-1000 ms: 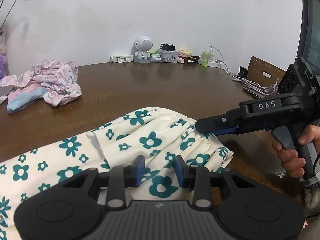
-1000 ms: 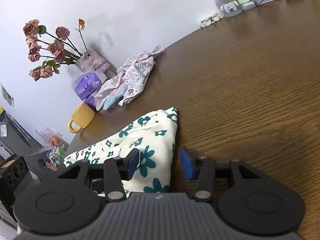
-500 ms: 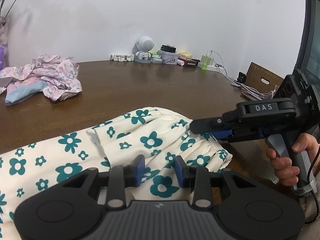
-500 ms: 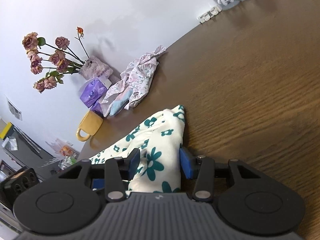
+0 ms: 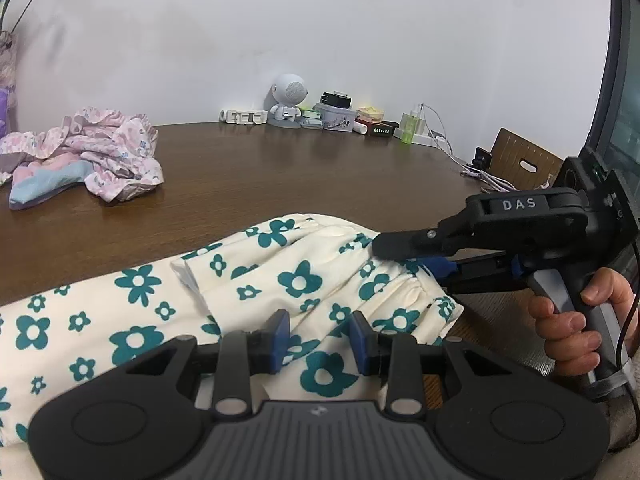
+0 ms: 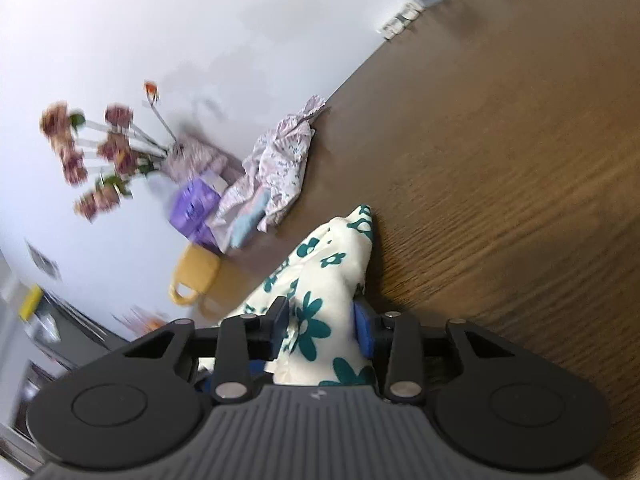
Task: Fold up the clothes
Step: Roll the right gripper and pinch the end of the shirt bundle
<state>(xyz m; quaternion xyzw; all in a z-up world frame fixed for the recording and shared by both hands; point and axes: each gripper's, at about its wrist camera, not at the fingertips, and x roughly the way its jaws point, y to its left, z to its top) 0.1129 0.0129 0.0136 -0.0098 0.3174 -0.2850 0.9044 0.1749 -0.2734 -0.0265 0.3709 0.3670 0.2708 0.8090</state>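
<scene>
- Spanning most of the frame, brown wooden table (image 5: 304,176)
- Cream floral garment (image 5: 280,280) lies lower centre, gathered edge at right
- Pink crumpled clothes (image 5: 84,156) upper left
- Right gripper (image 6: 322,326) clamped on garment edge
- Left gripper (image 5: 320,338) pads apart, over cloth

black grippers (image 5: 320,338), blue pads, perhaps "das"-marked.

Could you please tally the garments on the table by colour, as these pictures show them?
Cream with teal flowers: 1, the floral garment, between both grippers' fingers.
Pink and pale blue: 1, the crumpled pile; whether it holds more pieces cannot be told.
Total: 2.
</scene>
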